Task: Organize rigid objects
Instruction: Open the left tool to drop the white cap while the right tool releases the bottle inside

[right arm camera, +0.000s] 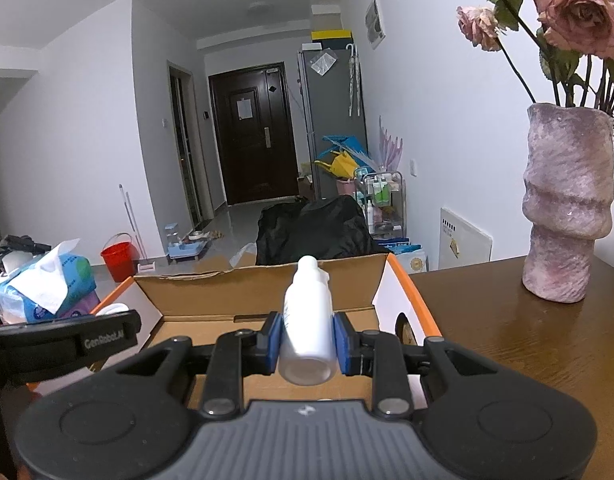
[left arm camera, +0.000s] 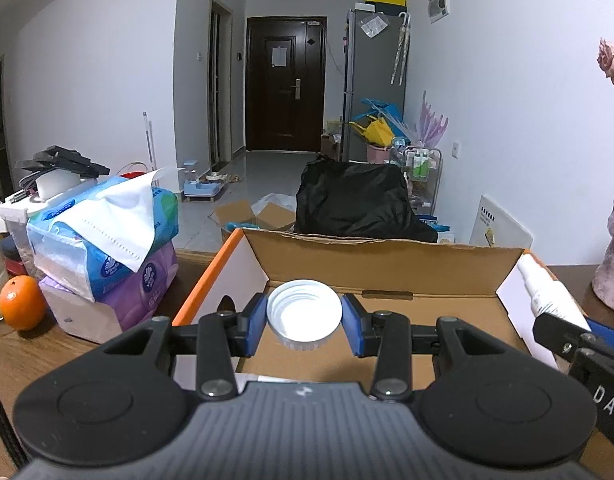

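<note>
My left gripper (left arm camera: 304,318) is shut on a white screw cap (left arm camera: 304,314), its hollow side facing the camera, held above the open cardboard box (left arm camera: 387,264). In the right wrist view my right gripper (right arm camera: 307,338) is shut on a white plastic bottle (right arm camera: 308,320), which points forward over the same box (right arm camera: 263,284). The bottle (left arm camera: 547,294) and the right gripper also show at the right edge of the left wrist view. At the left edge of the right wrist view, part of the left gripper's body (right arm camera: 67,340) and the cap (right arm camera: 111,309) appear. The box floor looks bare where it shows.
Stacked tissue packs (left arm camera: 107,240) and an orange (left arm camera: 21,300) stand left of the box on the wooden table (right arm camera: 527,344). A pink vase (right arm camera: 567,208) with dried roses stands at the right. Beyond the table are a black bag (left arm camera: 355,200) and a red bucket (right arm camera: 119,258) on the floor.
</note>
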The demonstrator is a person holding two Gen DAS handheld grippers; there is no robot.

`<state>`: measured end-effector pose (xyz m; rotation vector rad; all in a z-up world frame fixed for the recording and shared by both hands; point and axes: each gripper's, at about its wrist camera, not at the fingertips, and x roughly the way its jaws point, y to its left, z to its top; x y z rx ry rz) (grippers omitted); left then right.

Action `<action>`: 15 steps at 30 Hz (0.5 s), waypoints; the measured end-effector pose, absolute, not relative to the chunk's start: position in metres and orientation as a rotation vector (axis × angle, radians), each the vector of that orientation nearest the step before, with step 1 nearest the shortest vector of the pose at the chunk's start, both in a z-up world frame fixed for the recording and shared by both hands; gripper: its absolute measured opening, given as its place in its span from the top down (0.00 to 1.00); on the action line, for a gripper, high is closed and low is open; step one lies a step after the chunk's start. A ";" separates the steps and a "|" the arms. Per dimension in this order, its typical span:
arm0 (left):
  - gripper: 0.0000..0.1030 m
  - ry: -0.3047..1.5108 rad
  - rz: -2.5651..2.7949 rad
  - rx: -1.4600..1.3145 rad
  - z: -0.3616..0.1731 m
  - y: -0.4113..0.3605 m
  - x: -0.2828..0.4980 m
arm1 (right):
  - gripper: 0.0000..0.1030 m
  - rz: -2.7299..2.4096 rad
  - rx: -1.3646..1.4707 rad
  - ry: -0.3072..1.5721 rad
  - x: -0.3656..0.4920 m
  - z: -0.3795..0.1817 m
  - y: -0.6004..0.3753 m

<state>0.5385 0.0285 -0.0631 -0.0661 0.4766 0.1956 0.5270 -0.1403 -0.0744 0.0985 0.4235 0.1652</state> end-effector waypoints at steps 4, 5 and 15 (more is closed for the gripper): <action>0.50 0.486 0.183 -0.067 -0.064 0.029 0.538 | 0.74 0.158 0.095 0.452 0.532 -0.079 -0.141; 0.42 0.486 0.181 -0.071 -0.064 0.029 0.538 | 0.74 0.151 0.095 0.458 0.534 -0.079 -0.142; 0.00 0.473 0.275 -0.070 -0.062 0.038 0.535 | 0.02 0.062 0.127 0.459 0.537 -0.078 -0.155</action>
